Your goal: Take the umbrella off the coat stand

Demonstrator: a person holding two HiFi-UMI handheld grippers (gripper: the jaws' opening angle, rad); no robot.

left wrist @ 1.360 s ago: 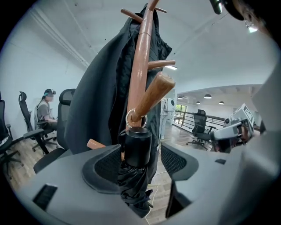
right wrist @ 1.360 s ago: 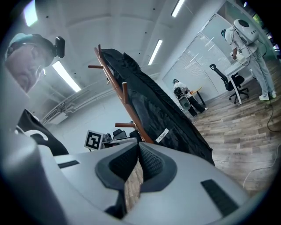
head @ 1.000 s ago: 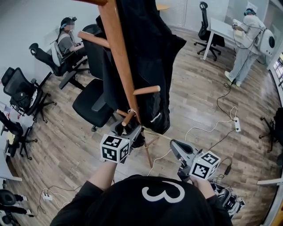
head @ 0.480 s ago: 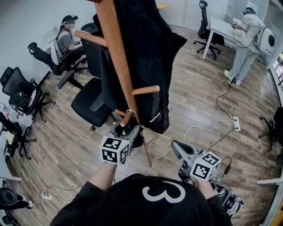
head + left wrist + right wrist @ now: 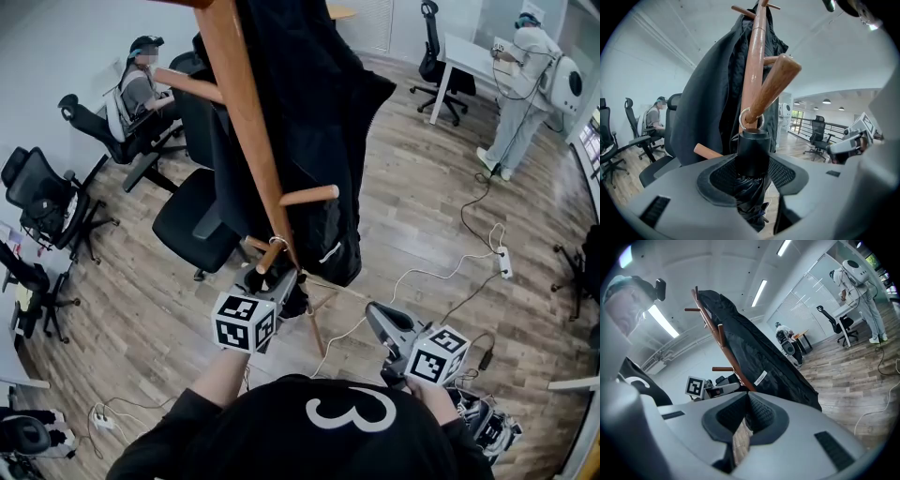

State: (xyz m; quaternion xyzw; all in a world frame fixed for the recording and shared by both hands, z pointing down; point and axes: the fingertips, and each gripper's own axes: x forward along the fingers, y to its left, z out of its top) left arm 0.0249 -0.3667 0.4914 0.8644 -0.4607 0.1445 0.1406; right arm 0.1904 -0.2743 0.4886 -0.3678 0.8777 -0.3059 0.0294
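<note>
Bright, even light from ceiling strips (image 5: pixel 759 292); fisheye warp, dark corners.

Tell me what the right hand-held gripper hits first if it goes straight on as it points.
Likely the lower part of the black coat hanging on the coat stand; depth is unclear.

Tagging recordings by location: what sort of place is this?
Probably an open-plan office: black swivel office chairs on a wood-plank floor, a white desk, and a white power strip with trailing cables.
</note>
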